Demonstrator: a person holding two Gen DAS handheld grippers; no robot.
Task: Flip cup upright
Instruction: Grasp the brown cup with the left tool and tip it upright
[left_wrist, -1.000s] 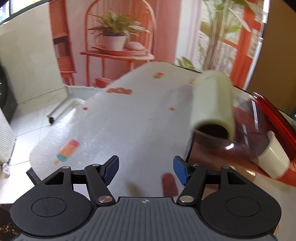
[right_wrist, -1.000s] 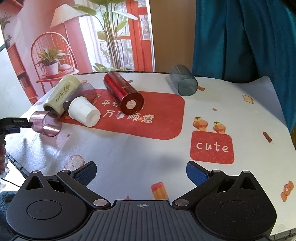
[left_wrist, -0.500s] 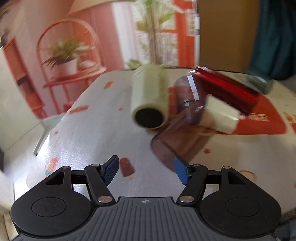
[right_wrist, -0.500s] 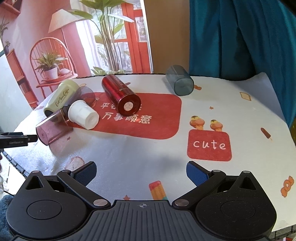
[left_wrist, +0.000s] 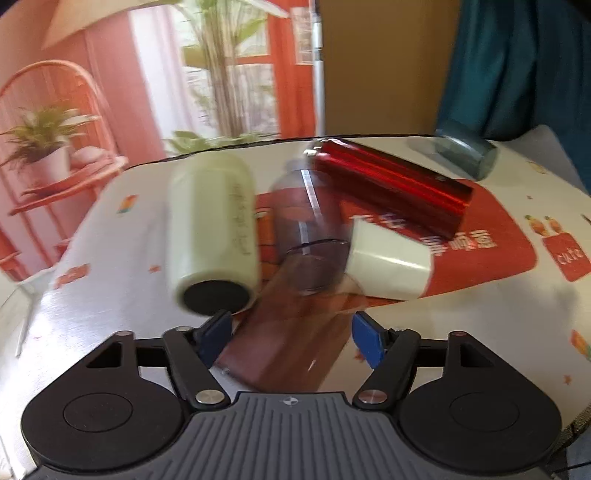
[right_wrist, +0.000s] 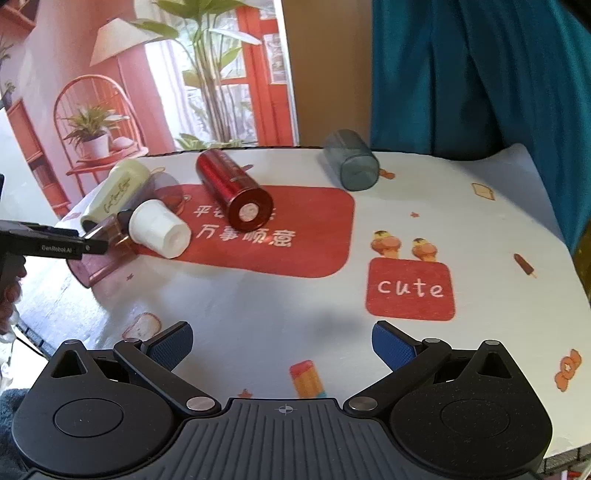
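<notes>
A translucent maroon cup (left_wrist: 291, 339) lies on its side on the table, between the fingers of my open left gripper (left_wrist: 291, 338); the pads stand just off its walls. It also shows in the right wrist view (right_wrist: 98, 254), with the left gripper (right_wrist: 55, 245) around it. Close by lie a cream-green cup (left_wrist: 212, 229), a white cup (left_wrist: 388, 266), a purple clear cup (left_wrist: 306, 218) and a red metal cup (left_wrist: 391, 188), all on their sides. My right gripper (right_wrist: 282, 347) is open and empty above the table's near edge.
A grey-blue cup (right_wrist: 351, 160) lies on its side at the table's far edge. The tablecloth (right_wrist: 332, 302) has a red panel and a "cute" patch. A teal curtain (right_wrist: 480, 74) hangs behind. The table's left edge runs close to the maroon cup.
My left gripper has swung right and moved in, so the maroon cup now lies between its fingers. The right gripper has barely shifted.
</notes>
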